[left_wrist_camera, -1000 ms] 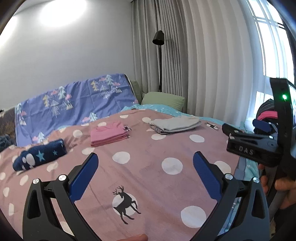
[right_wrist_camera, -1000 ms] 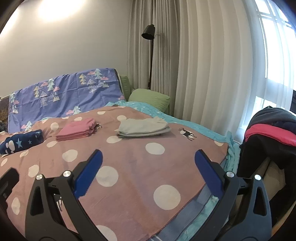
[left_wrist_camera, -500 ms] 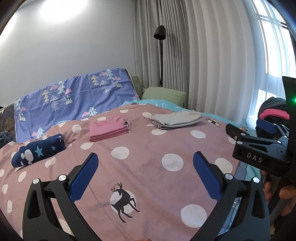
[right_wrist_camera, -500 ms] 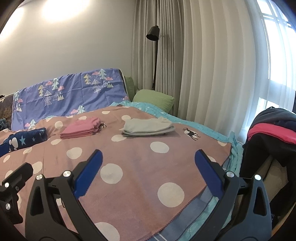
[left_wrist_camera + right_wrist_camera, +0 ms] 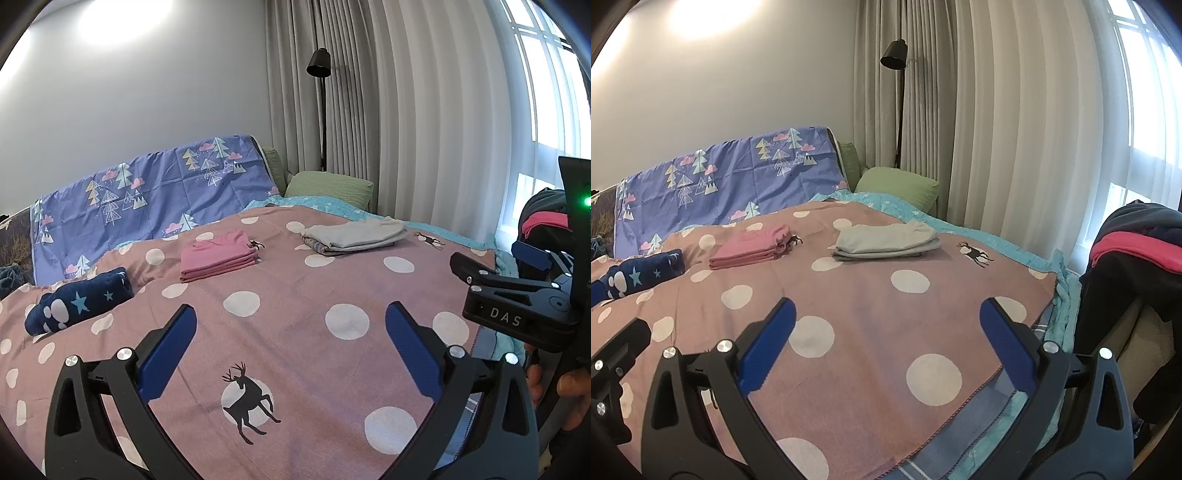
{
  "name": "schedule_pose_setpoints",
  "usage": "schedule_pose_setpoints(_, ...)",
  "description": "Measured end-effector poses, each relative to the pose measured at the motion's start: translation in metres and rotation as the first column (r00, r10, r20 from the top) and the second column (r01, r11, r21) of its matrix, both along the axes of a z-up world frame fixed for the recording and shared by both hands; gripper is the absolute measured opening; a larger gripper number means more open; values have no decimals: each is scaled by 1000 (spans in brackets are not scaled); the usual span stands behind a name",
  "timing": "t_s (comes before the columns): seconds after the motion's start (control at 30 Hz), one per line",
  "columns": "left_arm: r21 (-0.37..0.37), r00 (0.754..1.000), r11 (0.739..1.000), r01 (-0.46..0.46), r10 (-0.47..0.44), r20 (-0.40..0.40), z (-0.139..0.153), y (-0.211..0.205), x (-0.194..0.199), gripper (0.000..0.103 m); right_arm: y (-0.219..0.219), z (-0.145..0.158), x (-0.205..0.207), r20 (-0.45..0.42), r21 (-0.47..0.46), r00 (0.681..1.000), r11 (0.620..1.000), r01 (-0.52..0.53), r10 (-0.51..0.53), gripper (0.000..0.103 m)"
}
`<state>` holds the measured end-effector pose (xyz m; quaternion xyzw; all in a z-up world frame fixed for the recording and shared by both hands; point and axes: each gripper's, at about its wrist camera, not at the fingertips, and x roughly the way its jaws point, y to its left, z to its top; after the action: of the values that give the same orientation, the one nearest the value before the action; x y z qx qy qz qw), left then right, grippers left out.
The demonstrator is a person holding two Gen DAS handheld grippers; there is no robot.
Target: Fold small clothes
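Nearest to both cameras are the grippers themselves, and each one is spread wide with nothing between its blue pads. The left gripper [image 5: 290, 334] hangs above the pink dotted bedspread [image 5: 295, 295], over the printed deer [image 5: 249, 402], and the right gripper [image 5: 888, 332] hangs above the same cover, closer to its right edge. In the left view the right gripper appears at the far right side, held by a hand [image 5: 565, 387]. No garment lies under or between the fingers of either tool. The folded clothes lie farther away on the bed: a pink stack [image 5: 218, 254] in the middle, a grey stack [image 5: 354, 238] to its right, and a dark blue roll with stars [image 5: 79, 301] to the left. All three look already folded and lie well apart from both grippers. To the right of the bed, beyond its edge, a heap of dark and red clothes [image 5: 1137, 243] rests on what seems to be a chair. It is probably the source of the next piece. This heap lies to the right of both tools and clearly nearer to the right gripper, so the right hand seems better placed to reach it. Its long axis cannot be judged, because the heap is crumpled.
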<state>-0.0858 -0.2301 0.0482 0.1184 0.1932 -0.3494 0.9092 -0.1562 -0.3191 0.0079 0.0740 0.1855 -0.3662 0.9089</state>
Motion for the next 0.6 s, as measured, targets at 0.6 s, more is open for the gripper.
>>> schedule_pose_setpoints(0.6, 9, 1000, 1000, -8, 8, -20, -6, 2, 4, 102, 0, -4, 4, -6, 7, 1000, 1000, -9, 9, 101)
